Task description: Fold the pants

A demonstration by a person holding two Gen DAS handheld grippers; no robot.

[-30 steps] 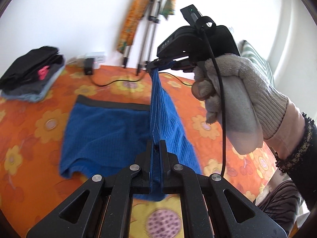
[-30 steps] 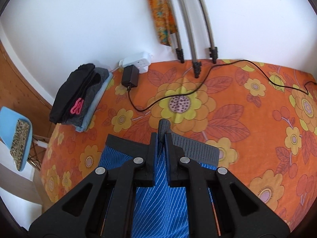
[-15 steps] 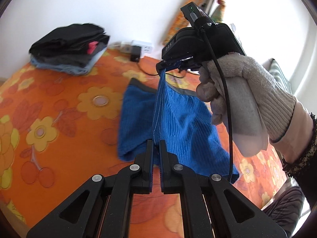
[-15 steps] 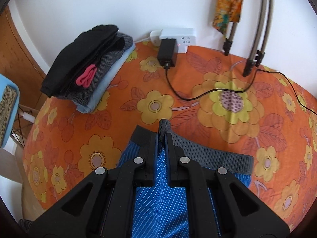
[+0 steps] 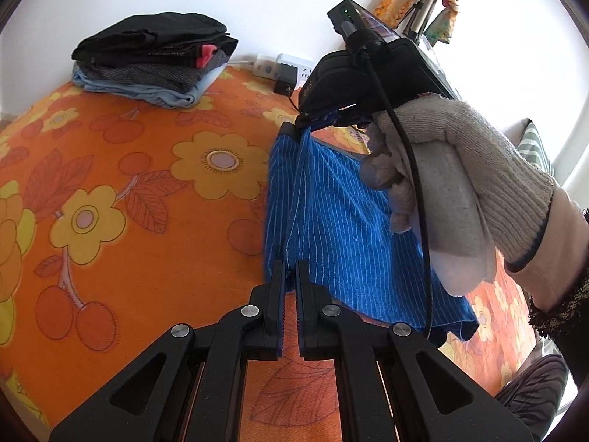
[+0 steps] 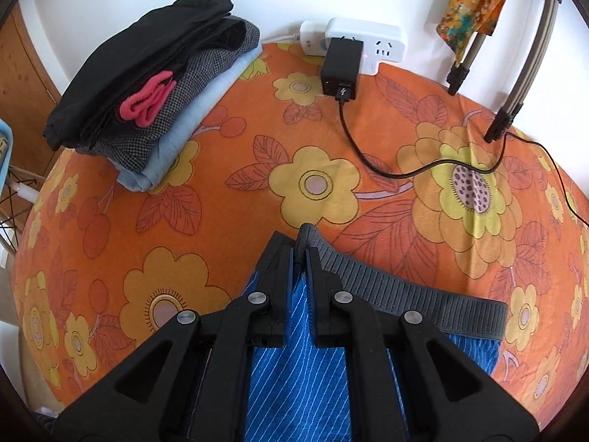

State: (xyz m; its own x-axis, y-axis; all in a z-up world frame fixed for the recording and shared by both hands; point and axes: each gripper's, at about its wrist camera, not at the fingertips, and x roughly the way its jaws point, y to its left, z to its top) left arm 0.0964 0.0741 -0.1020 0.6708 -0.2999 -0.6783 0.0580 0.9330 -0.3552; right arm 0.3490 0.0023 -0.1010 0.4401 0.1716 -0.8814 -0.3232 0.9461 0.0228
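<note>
The orange floral cloth point(image 6: 221, 199) covered the whole work surface, its yellow flowers and red leaves running to the white wall. On it, at the near middle, lay the blue pinstriped shorts point(image 5: 346, 228), a bright blue ribbed knit with fine pale stripes and a dark grey ribbed waistband point(image 6: 401, 287). One fold of the garment was lifted clear of the cloth and stretched taut between the two tools; the rest lay beneath and to the right. In the left wrist view the raised edge ran straight away from the camera, so the long axis pointed toward the wall, waistband end farthest and leg hem nearest. The stripes ran along this same axis.

The stack of folded clothes point(image 6: 154, 84) sat at the far left by the wall: black on top, grey check below, pale blue at the bottom, with a pink loop showing. A white power strip point(image 6: 368, 40) lay against the wall with a black adapter point(image 6: 340, 70) plugged in and its cable trailing right.

The left gripper point(image 5: 290, 270) was closed down to a narrow slit on the hem end of the raised fold. The right gripper point(image 6: 302, 254), held in a gloved right hand point(image 5: 452, 169), was pinched on the waistband.
</note>
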